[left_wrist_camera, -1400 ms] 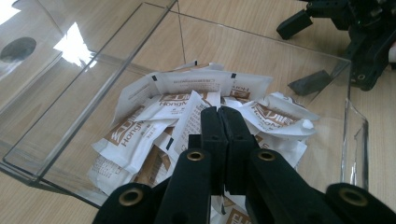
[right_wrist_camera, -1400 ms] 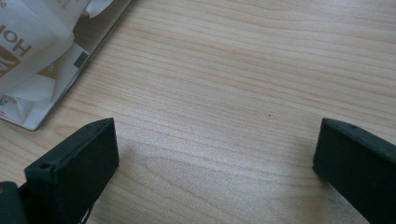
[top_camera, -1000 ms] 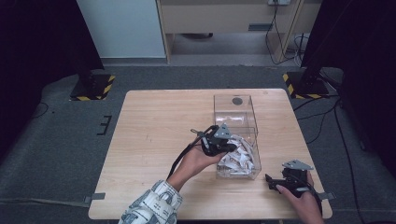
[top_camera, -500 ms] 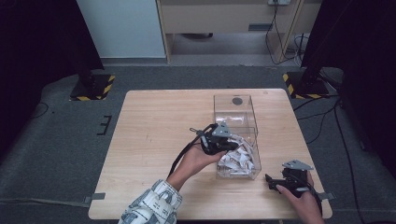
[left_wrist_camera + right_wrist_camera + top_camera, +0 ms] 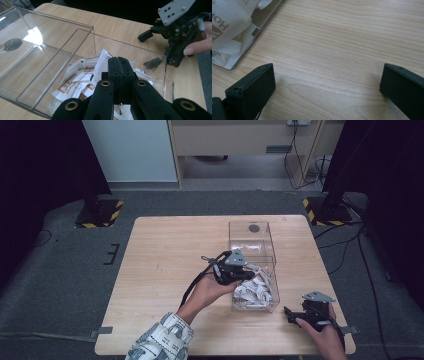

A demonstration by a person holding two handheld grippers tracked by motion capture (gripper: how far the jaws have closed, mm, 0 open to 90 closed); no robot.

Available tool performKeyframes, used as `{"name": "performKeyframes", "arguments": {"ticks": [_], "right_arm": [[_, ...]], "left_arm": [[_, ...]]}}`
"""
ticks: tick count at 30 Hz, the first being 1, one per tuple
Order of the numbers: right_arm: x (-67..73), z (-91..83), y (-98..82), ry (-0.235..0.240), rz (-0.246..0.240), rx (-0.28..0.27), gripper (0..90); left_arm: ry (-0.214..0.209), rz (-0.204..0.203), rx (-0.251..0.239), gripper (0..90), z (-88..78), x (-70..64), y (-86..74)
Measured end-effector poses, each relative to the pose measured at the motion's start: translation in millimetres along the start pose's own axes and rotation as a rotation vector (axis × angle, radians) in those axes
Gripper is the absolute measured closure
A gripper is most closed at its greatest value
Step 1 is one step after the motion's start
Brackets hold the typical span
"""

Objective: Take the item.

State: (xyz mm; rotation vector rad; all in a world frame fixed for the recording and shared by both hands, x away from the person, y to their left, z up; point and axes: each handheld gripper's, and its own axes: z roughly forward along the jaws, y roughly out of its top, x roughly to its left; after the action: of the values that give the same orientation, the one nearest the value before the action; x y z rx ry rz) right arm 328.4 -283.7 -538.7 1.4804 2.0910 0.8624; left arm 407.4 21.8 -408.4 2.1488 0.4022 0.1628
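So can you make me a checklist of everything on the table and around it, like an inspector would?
Surface: wooden table, bare wood apart from the box.
Job's things: clear plastic box with two compartments; white paper packets piled in the near one, the far one empty.
Clutter: nothing seen.
Grippers: left gripper shut, over the packets, with no packet visibly between its jaws; right gripper open, resting on the table beside the box.
Cables: black cable trails from the left gripper.
Surroundings: grey carpet, yellow-and-black striped stand bases, loose floor cables.
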Motion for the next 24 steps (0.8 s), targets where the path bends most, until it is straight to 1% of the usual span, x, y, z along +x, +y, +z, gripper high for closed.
{"name": "performKeyframes", "arguments": {"ticks": [3, 4, 5, 6, 10, 13, 15, 20, 24], "right_arm": [[0.0, 0.0, 0.0, 0.0, 0.0, 0.0, 0.5], [0.0, 0.0, 0.0, 0.0, 0.0, 0.0, 0.5], [0.0, 0.0, 0.0, 0.0, 0.0, 0.0, 0.5], [0.0, 0.0, 0.0, 0.0, 0.0, 0.0, 0.5], [0.0, 0.0, 0.0, 0.0, 0.0, 0.0, 0.5], [0.0, 0.0, 0.0, 0.0, 0.0, 0.0, 0.5], [0.0, 0.0, 0.0, 0.0, 0.0, 0.0, 0.5], [0.0, 0.0, 0.0, 0.0, 0.0, 0.0, 0.5], [0.1, 0.0, 0.0, -0.001, 0.001, 0.0, 0.5]], "left_arm": [[0.005, -0.001, -0.005, 89.6, -4.4, 3.1, 0.3], [0.007, -0.005, -0.02, 89.6, -8.4, 4.5, 0.5], [0.007, -0.005, -0.02, 89.7, -8.4, 4.5, 0.5], [0.006, -0.007, -0.027, 89.7, -12.3, 5.9, 0.8], [0.012, -0.009, -0.037, 89.7, -18.3, 7.5, 0.9], [0.019, -0.013, -0.058, 89.7, -26.3, 9.2, 0.7], [0.022, -0.007, -0.066, 89.6, -30.7, 9.3, 0.8], [0.03, -0.004, -0.073, 89.6, -37.1, 10.2, 1.0], [0.036, -0.005, -0.077, 89.7, -42.8, 13.4, 1.0]]}}
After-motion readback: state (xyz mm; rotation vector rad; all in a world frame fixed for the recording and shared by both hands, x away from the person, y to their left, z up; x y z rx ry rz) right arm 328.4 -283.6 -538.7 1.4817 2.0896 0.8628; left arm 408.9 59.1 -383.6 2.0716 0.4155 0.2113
